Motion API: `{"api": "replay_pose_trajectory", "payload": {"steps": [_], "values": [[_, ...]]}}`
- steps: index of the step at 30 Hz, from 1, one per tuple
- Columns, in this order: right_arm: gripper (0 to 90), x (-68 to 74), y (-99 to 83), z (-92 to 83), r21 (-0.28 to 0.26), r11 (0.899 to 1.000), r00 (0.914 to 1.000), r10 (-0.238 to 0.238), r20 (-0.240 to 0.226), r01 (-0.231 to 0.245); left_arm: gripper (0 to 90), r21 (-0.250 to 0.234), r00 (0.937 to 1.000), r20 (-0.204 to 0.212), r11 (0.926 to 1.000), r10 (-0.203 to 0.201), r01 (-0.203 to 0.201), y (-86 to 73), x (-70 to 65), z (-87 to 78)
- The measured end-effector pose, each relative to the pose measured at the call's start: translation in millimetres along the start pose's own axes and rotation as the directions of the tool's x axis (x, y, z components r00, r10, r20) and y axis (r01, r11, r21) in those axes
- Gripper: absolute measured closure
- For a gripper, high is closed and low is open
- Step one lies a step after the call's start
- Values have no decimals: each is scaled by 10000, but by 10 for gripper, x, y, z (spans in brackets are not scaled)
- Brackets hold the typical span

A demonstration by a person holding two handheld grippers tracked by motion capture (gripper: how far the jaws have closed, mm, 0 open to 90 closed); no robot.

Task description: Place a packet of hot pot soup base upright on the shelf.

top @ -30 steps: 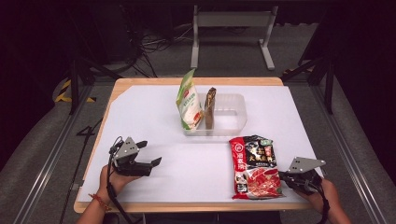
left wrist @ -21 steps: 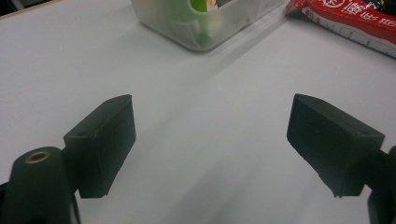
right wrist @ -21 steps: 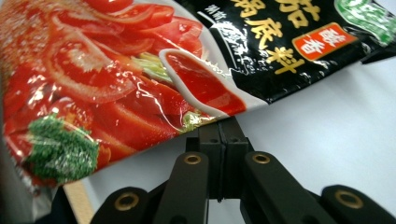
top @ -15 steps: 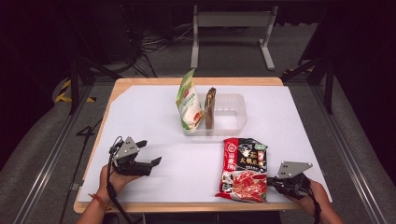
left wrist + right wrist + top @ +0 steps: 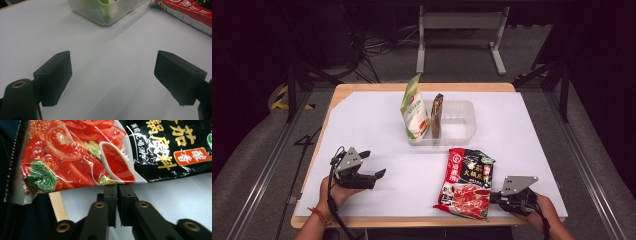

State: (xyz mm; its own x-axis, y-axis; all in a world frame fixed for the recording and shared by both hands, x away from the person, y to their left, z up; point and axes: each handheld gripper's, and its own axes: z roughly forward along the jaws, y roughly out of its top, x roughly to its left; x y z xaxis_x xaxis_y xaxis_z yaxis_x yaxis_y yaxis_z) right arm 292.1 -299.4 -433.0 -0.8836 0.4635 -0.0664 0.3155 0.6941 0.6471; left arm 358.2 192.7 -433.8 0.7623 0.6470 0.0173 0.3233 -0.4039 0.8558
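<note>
table (image 5: 362, 90): wooden, white sheet (image 5: 522, 130) over top | far centre: clear tray (image 5: 462, 125) | near right: red sauce pouch (image 5: 467, 182)

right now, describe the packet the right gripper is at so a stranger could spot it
On the white sheet covering the table, look in front of the clear tub, toward the near right edge. The red and black packet lies flat there, while the other two packets stand upright inside the tub.

The red soup-base packet (image 5: 467, 182) now lies further left, and the right gripper (image 5: 498, 198) jaws have just been easing apart at its edge.
</note>
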Motion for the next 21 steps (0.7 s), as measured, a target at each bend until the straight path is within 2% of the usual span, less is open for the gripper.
{"api": "replay_pose_trajectory", "payload": {"steps": [4, 9, 13, 15, 17, 18, 21], "values": [[806, -28, -22, -36, -95, 9999, 10000, 59, 54, -59, 155, -2, 10000, -82, 10000, 46, -46, -2, -2, -3], [754, -114, -81, -125, -431, 9981, 9986, 448, 275, -436, 155, -38, 9999, -139, 10000, 42, -43, -3, -2, -10], [679, -201, -127, -224, -1230, 9874, 9937, 1048, 386, -993, 155, -28, 9999, -138, 10000, 35, -36, -3, -4, -10], [645, -238, -145, -249, -1366, 9831, 9895, 1312, 607, -1220, 155, -34, 9999, -139, 10000, 28, -29, -3, -6, -5], [624, -250, -151, -255, -1430, 9814, 9882, 1382, 658, -1277, 155, -11, 9999, -132, 10000, 52, -53, -2, -5, -5], [590, -269, -159, -265, -1566, 9779, 9851, 1525, 798, -1387, 154, 9, 9999, -129, 10000, 52, -52, -3, -6, -4], [563, -318, -158, -276, -1841, 9704, 9803, 1750, 913, -1561, 152, 24, 9998, -175, 10000, 95, -95, 1, -16, -1]]}}
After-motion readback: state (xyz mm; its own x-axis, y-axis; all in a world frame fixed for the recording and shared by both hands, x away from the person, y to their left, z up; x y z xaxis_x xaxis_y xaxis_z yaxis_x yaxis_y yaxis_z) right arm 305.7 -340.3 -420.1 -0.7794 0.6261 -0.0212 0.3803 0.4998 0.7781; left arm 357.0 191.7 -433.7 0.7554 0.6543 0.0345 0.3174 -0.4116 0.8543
